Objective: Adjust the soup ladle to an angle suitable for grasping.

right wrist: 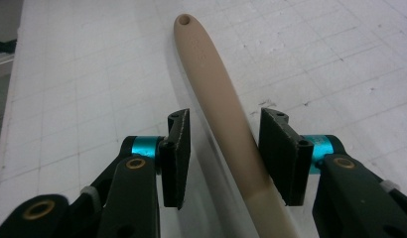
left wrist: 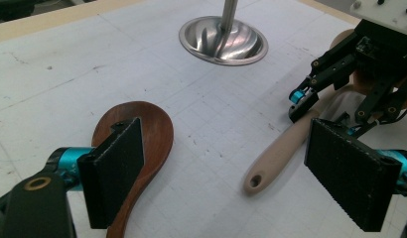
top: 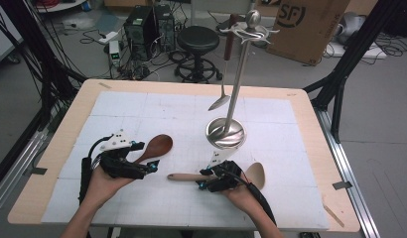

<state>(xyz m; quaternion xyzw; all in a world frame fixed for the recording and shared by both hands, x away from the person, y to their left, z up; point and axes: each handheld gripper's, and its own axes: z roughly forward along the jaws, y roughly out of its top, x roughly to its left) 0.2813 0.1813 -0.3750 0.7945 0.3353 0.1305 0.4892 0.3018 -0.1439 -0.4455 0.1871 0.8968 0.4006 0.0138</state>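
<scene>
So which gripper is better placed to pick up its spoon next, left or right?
Probably the right gripper: its open jaws already straddle the pale spoon's handle, one pad on each side. The left gripper is open too, but the dark wooden spoon lies behind one pad rather than between the two.

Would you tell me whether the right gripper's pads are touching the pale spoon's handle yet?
Apart. In the right gripper view, the pads of the right gripper stand on either side of the pale spoon, with white mat showing in the gap at each side.
</scene>
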